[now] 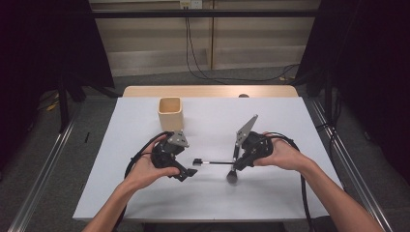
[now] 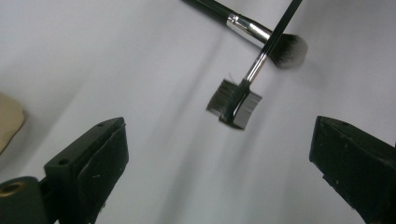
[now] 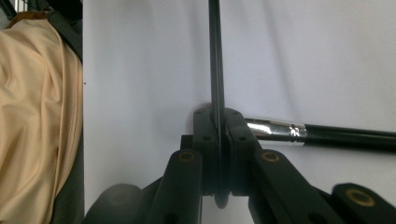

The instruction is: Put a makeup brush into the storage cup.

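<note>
High view: two hand-held tools work over a white bench (image 1: 145,193). The right tool (image 1: 235,166) is clamped on the thin black handle of a brow comb (image 1: 212,163), gripping near its right end; the comb's long axis runs 9 to 3 o'clock, with the comb-and-brush head at the 9 o'clock end, just beside the left tool (image 1: 188,172). The left tool is empty and its jaws stand wide apart; in the left gripper view the comb head (image 2: 233,102) lies ahead of them at about 1 o'clock, clear of both pads. A second brush, a fluffy-tipped powder brush (image 1: 233,169), lies on the bench under the right tool, its axis running roughly 12 to 6 o'clock with the bristles toward 6, crossing the comb's handle; the right gripper view shows its silver ferrule (image 3: 275,130) just behind the closed jaws. A beige cup (image 1: 170,114) stands upright at about 12 o'clock from the left tool, nearer that hand than the right one. Count: two tools, two brushes, one cup.
</note>
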